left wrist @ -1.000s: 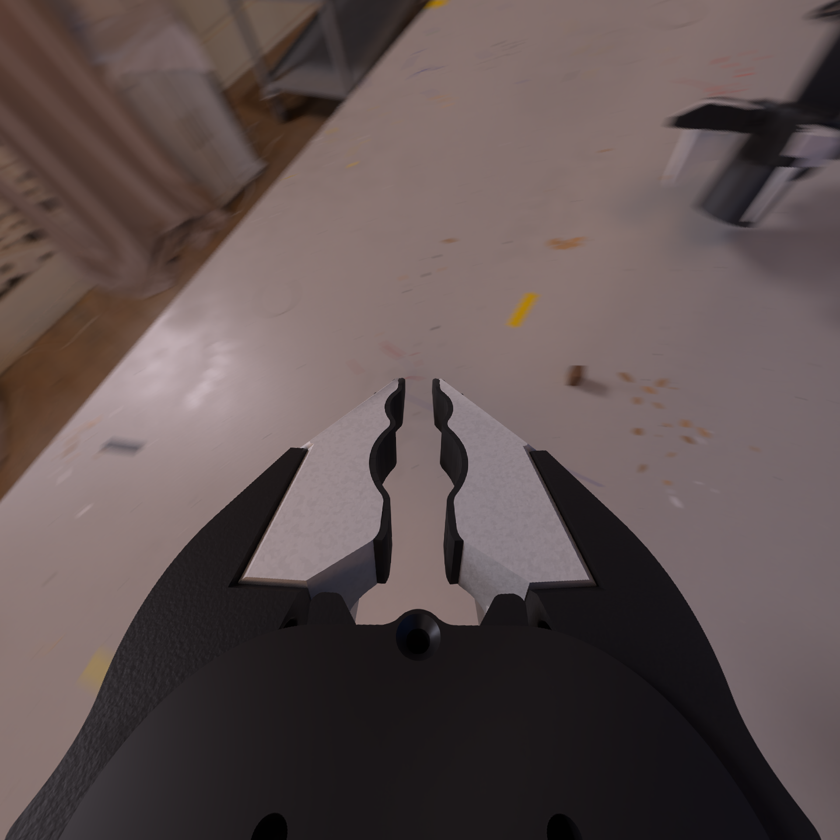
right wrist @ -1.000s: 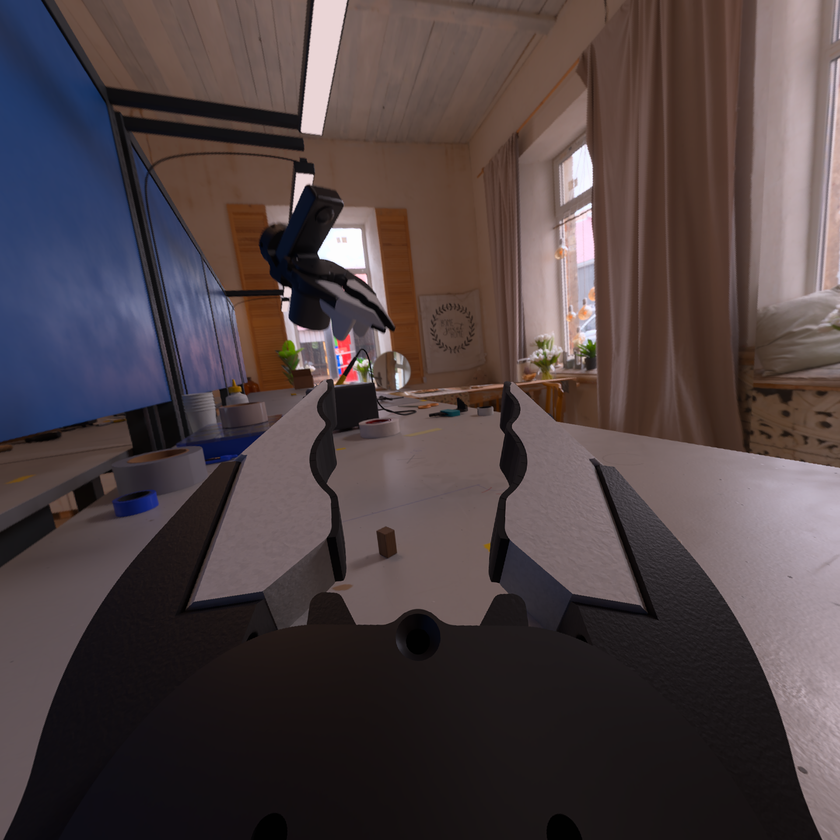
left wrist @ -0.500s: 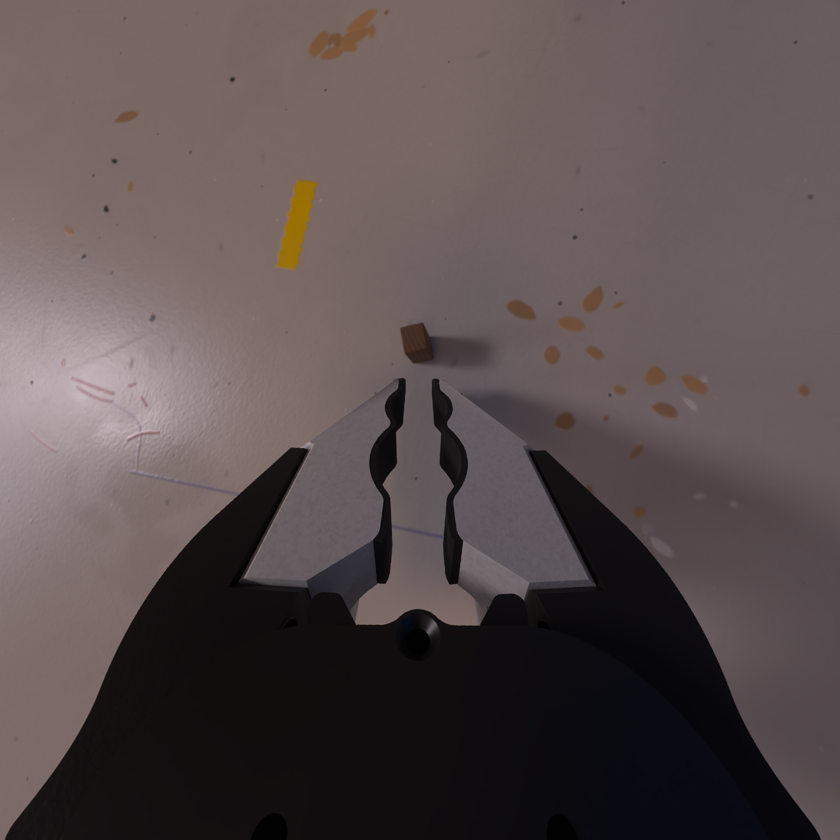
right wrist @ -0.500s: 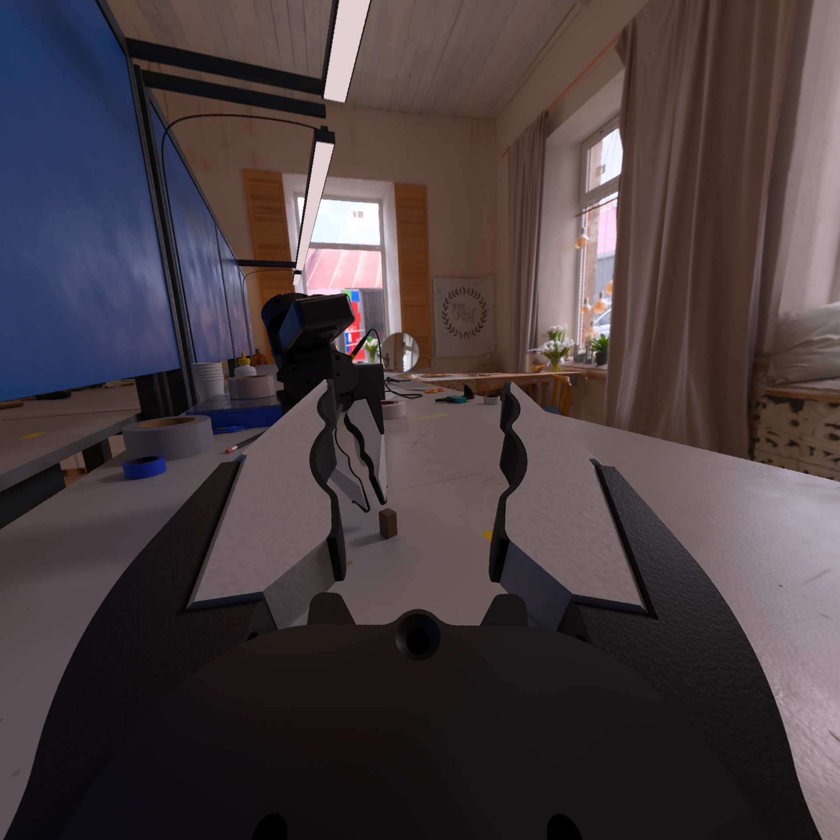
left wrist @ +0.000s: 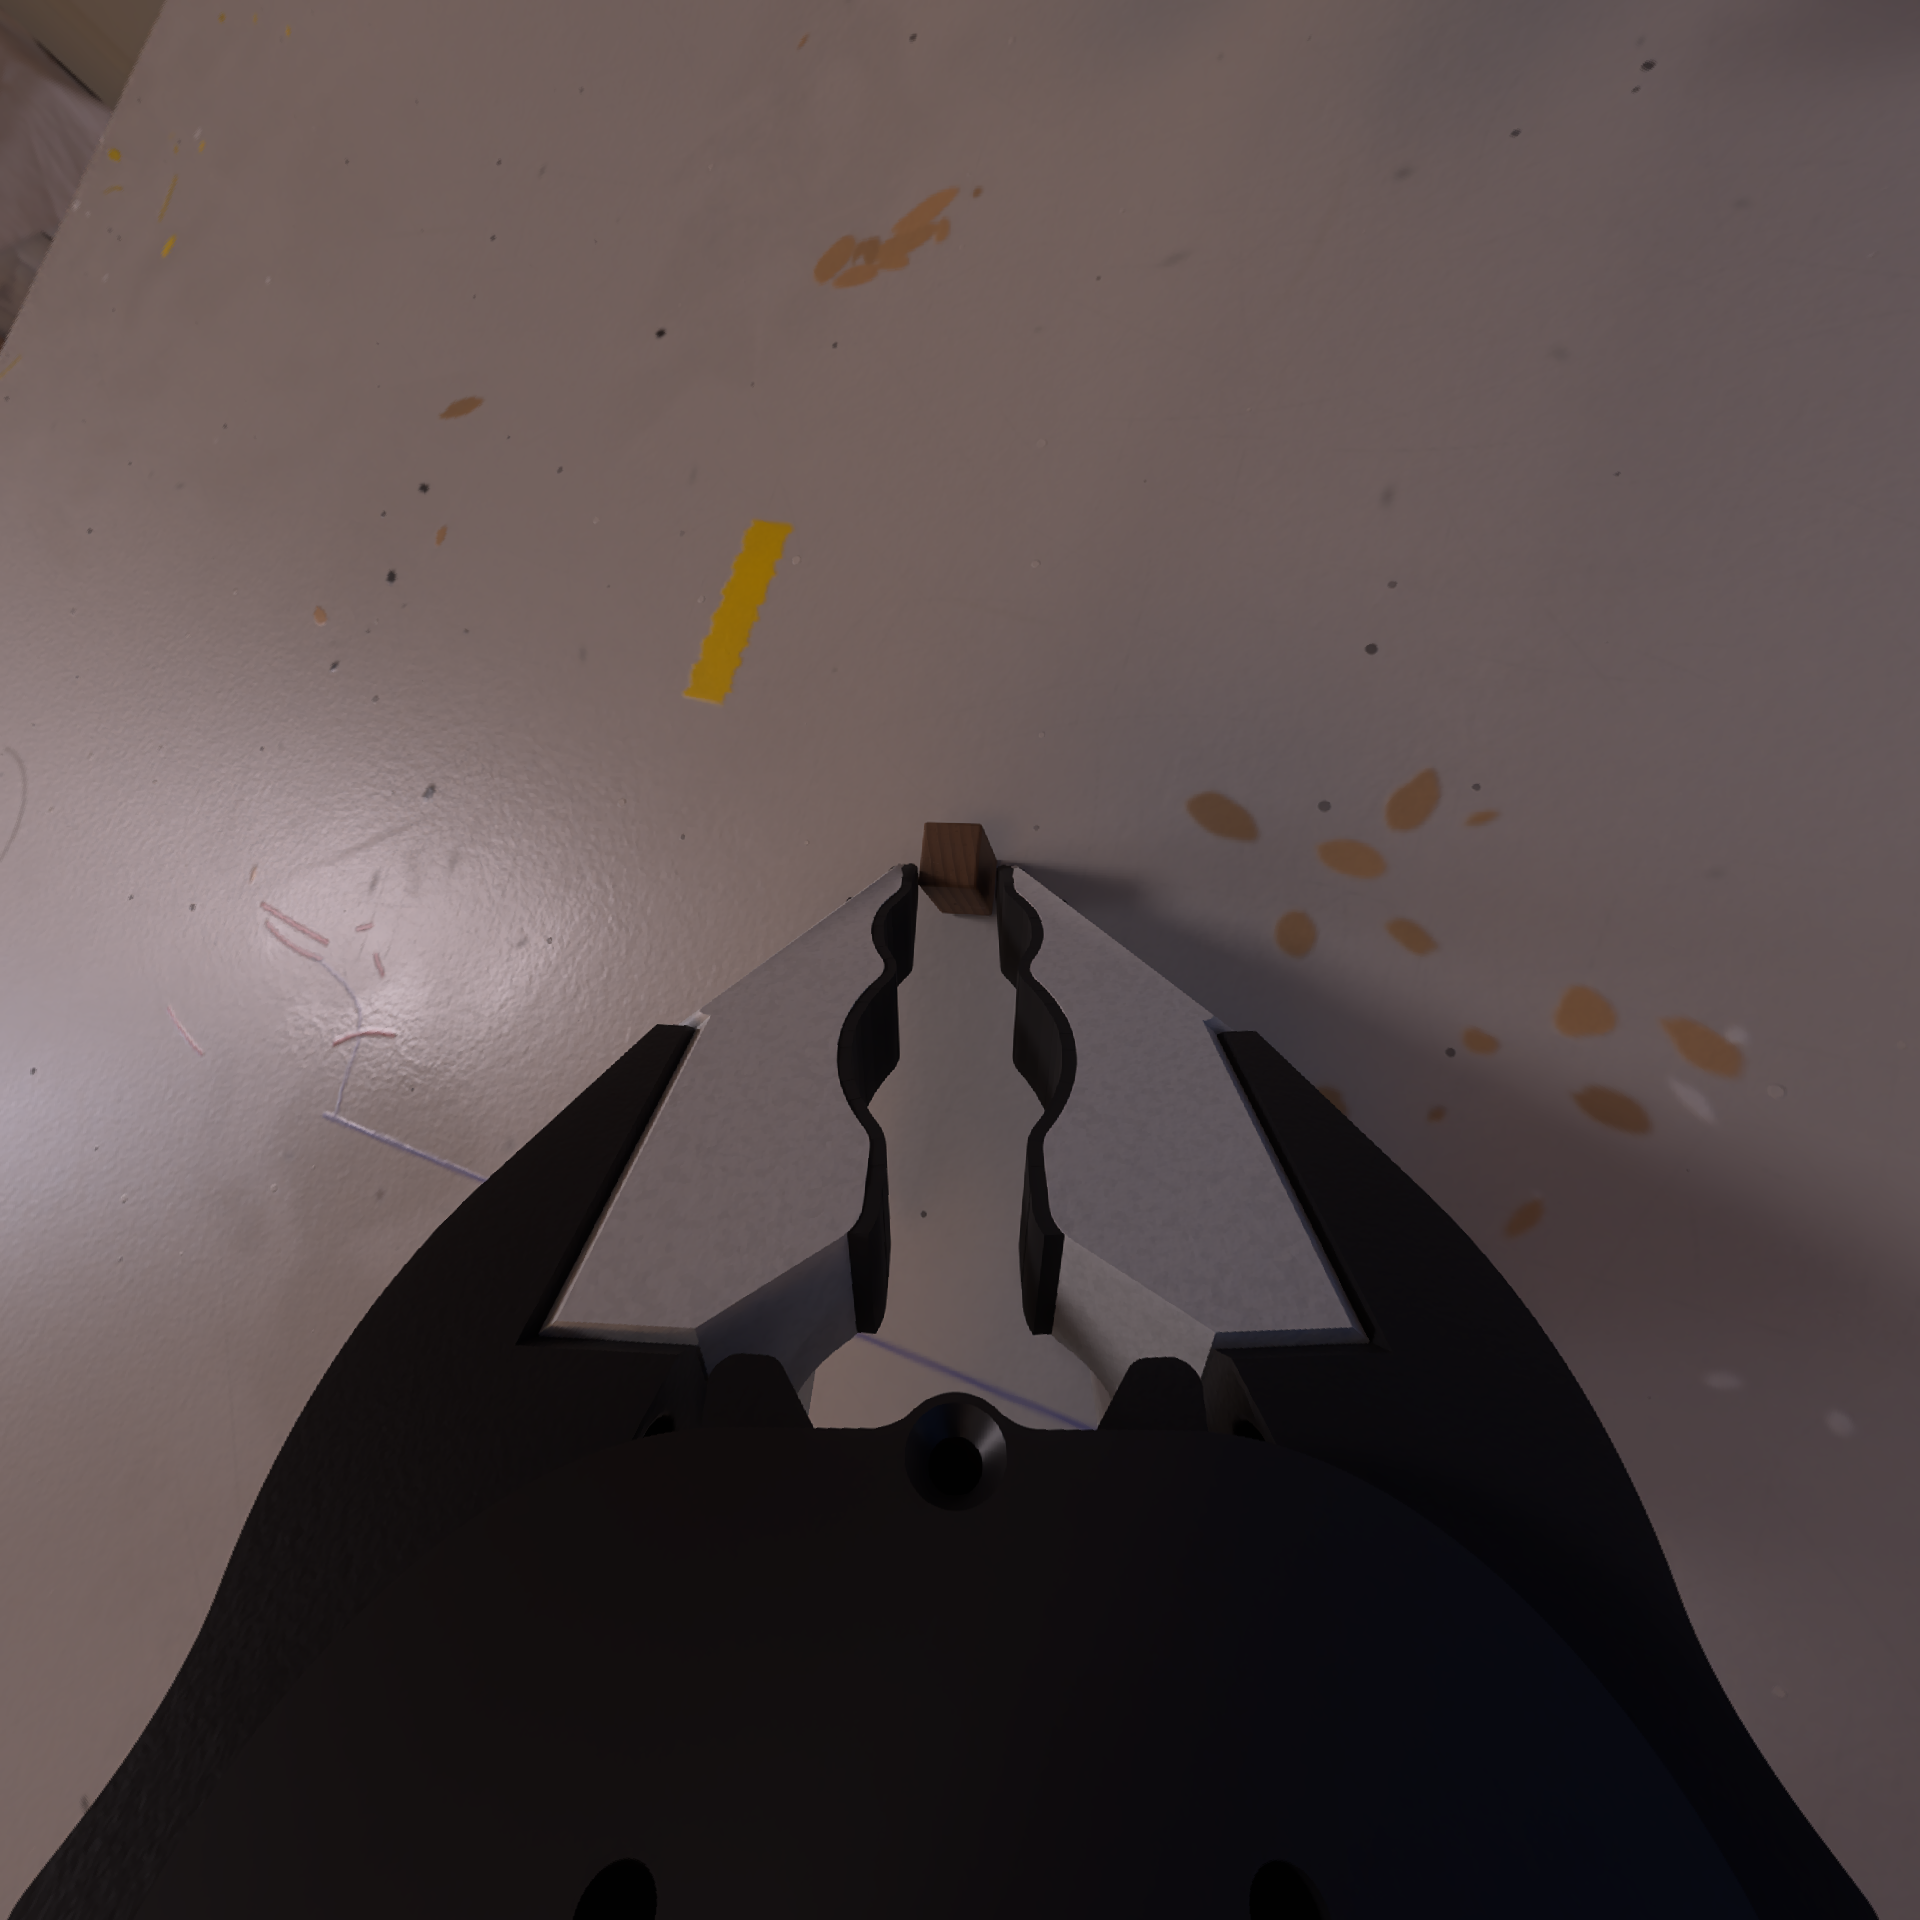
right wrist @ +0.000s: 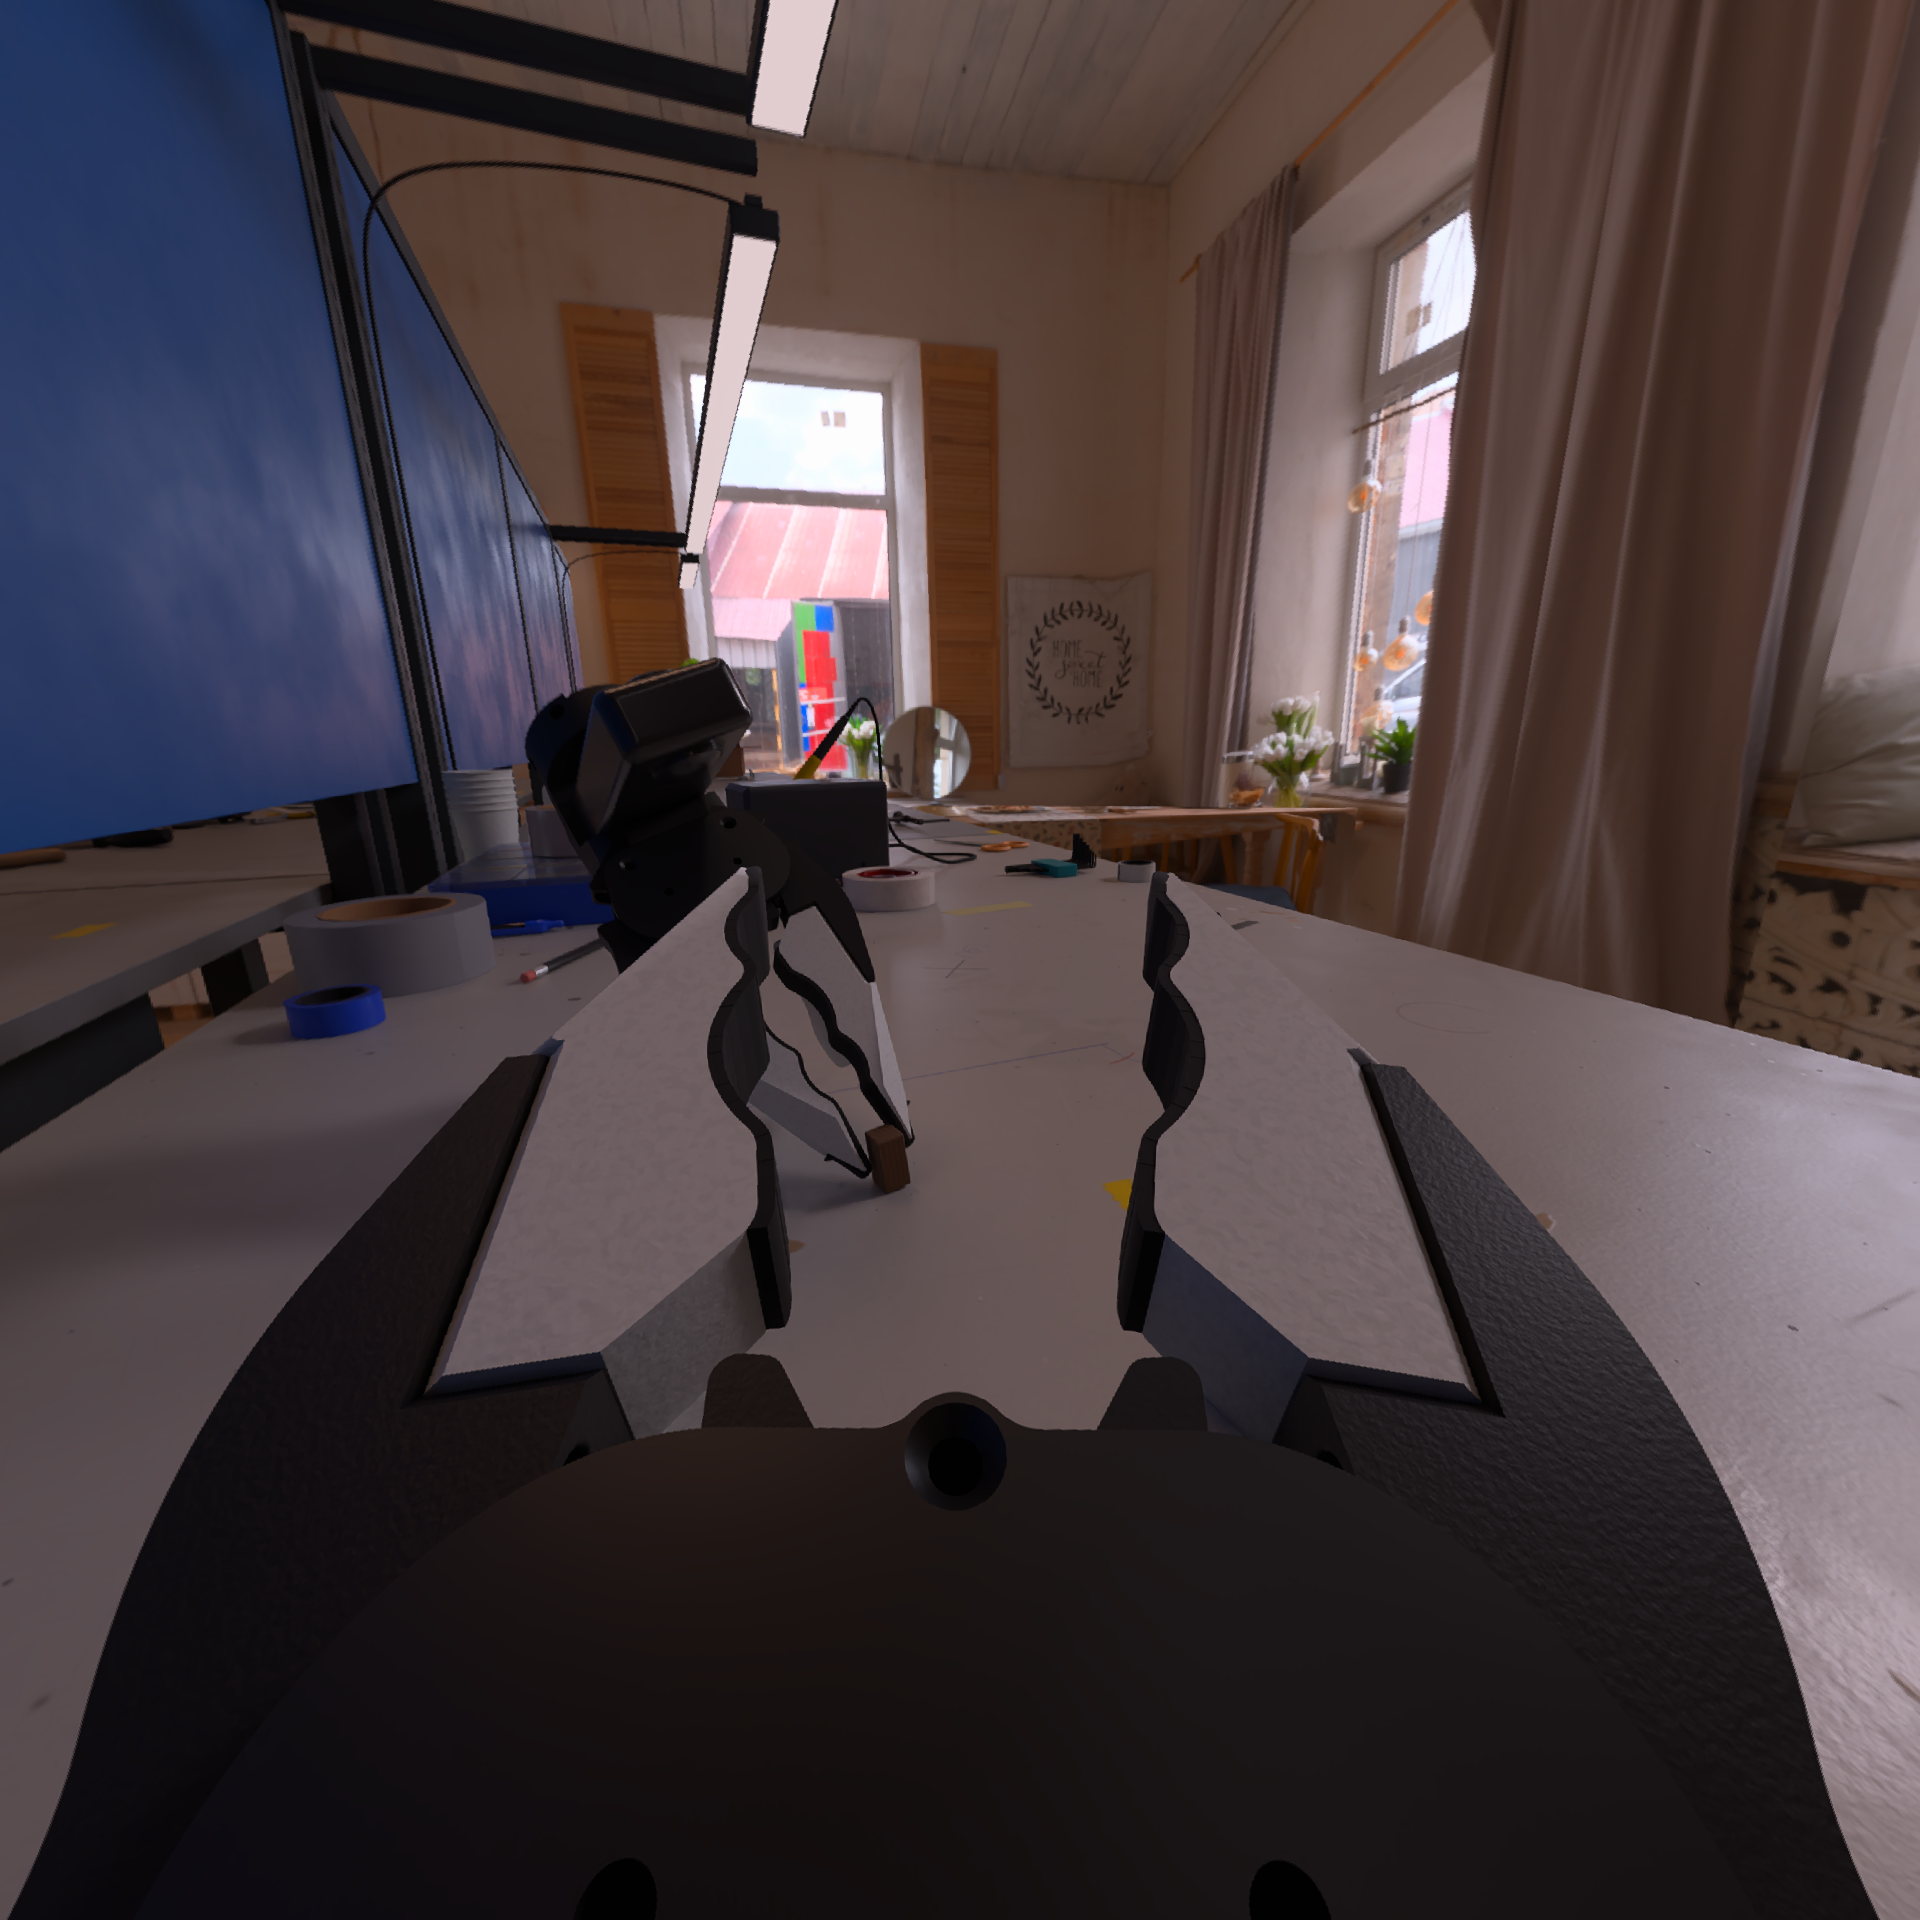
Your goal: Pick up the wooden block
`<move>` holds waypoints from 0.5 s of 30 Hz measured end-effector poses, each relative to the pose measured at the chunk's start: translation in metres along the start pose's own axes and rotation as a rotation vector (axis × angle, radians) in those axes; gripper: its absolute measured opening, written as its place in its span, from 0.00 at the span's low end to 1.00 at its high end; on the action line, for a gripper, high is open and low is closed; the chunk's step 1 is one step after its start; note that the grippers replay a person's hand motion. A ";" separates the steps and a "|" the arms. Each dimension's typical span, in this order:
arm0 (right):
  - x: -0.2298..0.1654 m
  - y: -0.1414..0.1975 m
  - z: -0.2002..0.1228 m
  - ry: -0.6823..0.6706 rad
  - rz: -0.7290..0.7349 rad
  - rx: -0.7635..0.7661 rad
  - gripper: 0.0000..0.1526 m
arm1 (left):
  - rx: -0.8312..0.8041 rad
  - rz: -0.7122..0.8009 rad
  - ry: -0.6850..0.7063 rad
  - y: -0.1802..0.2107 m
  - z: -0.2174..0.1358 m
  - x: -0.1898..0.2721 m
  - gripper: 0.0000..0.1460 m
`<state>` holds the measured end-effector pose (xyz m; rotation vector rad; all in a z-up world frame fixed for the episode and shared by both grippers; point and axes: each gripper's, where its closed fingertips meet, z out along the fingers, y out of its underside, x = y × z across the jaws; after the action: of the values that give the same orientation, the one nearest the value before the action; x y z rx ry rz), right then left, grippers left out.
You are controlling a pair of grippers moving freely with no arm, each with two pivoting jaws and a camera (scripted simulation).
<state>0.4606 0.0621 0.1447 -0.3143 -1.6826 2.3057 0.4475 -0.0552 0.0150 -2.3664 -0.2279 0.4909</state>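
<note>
**Block sits between my left tips, right tongs hang back**

Block (left wrist: 958,871) dead ahead of my left tongs (left wrist: 957,881) — that small wooden block stands on the table (left wrist: 1351,416), and my two left fingertips flank it, one on each side. The gap between them is narrow, barely wider than the block; whether the tips already press the wood I cannot tell from here. Only the near end of the block lies between the tips, the rest pokes out beyond them, away from me. It stands a little taller than it is wide, seen from the right wrist view, so its long axis runs up from the table, and my left tongs slant down onto it from above.

My right tongs (right wrist: 954,899) are spread wide, holding nothing, low over the table and pointing at the same spot. From there I see the block (right wrist: 889,1157) well ahead, with the left tongs (right wrist: 878,1138) tilted down over it. So the left side is plainly nearer, and I judge the squeeze is its job; a slightly deeper reach would give a surer hold.

Around it: a yellow strip (left wrist: 740,611) off to the upper left, tan flecks (left wrist: 1351,858) to the right, both flat on the surface. A grey tape roll (right wrist: 390,940) and a blue tape roll (right wrist: 335,1009) sit well off to the side. Nothing stands in the way.
</note>
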 end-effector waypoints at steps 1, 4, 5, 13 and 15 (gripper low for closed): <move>0.000 0.001 0.000 0.001 -0.004 -0.007 0.48 | -0.012 0.002 -0.006 0.000 0.001 0.000 0.10; -0.001 0.001 0.000 -0.005 -0.001 -0.008 0.48 | -0.046 0.010 -0.032 0.000 0.003 0.000 0.09; -0.002 0.001 -0.001 -0.015 0.002 -0.005 0.48 | -0.059 -0.001 -0.035 0.000 0.003 0.000 0.09; -0.021 0.007 -0.001 -0.166 0.013 -0.058 0.48 | -0.085 -0.104 0.002 0.001 0.004 -0.004 0.07; -0.024 0.007 -0.003 -0.186 0.032 -0.057 0.48 | -0.105 -0.134 0.035 0.001 0.002 -0.005 0.07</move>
<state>0.4832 0.0547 0.1378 -0.1432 -1.8454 2.3777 0.4424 -0.0561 0.0138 -2.4393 -0.4020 0.3815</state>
